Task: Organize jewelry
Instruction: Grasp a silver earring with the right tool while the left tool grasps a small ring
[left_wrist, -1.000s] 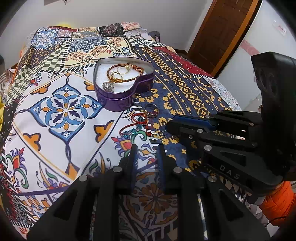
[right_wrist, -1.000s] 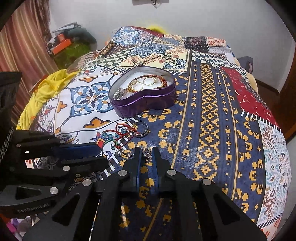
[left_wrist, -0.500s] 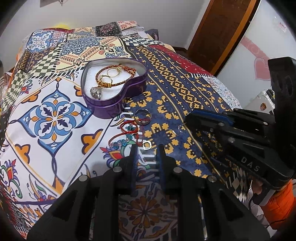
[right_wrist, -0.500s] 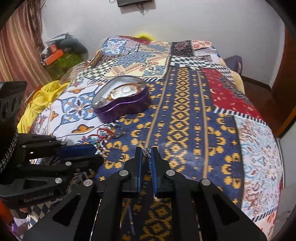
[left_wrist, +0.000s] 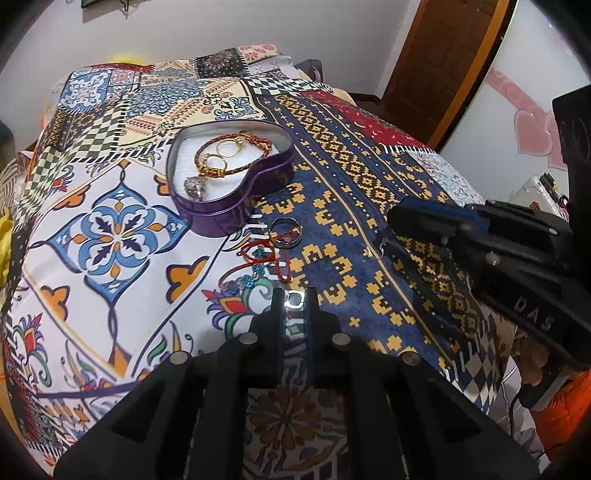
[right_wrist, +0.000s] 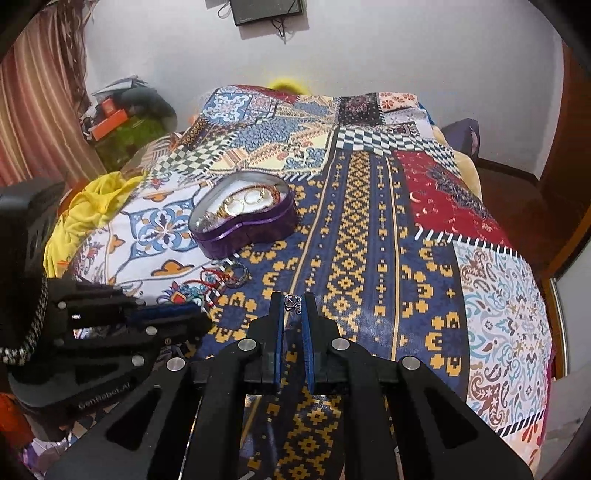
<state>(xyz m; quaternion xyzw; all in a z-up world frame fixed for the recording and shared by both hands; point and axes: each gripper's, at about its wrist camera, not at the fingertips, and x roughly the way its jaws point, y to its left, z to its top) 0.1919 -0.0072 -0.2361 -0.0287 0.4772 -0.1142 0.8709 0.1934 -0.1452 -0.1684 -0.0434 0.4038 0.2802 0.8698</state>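
Purple and shaped like a heart, the shiny metal tin sits open on the patchwork bed cover, and it already holds a gold braided bracelet, thin gold hoops and a silver charm on its white lining. The right claw is pinched shut on a tiny silver trinket (too small to say just what it is), held up above the bed, well apart from the tin. The left claw has its two fingers close on each side of a small square silver ring; I cannot tell if it is squeezing the ring yet. Just beyond it lie a red string bracelet and a dark round band ring, near the tin's point.

To do this step well, I think the right claw should go slowly over the tin's rim and get low over a bare white spot before it lets go, so the little piece does not bounce out or get lost on the busy pattern. The left claw should keep out of the red string, which could snag.
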